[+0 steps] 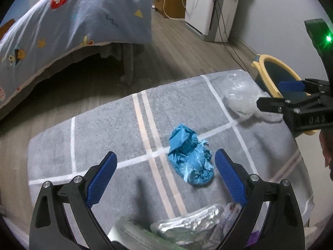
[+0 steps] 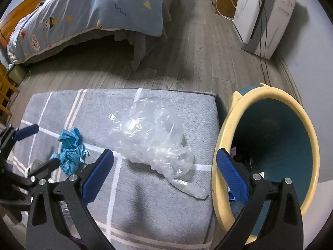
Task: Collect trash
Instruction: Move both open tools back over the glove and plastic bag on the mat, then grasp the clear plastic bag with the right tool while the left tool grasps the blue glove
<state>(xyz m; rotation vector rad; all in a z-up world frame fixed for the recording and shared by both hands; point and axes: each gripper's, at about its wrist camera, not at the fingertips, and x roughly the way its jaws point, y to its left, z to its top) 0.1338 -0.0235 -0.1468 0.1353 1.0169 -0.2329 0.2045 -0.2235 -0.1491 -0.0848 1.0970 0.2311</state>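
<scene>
Blue paper wad (image 1: 190, 158): crumpled, lying on the grey checked surface (image 1: 116, 133), ahead of the left gripper (image 1: 165, 167).
Clear plastic bag (image 2: 152, 137): on the same surface, beside the bin (image 2: 270, 95).
Left gripper: jaws apart, holding nothing.
Right gripper (image 2: 164, 166): jaws apart, holding nothing, above the bag's edge.
Bin: yellow rim, blue inside, some scraps at the bottom.
</scene>
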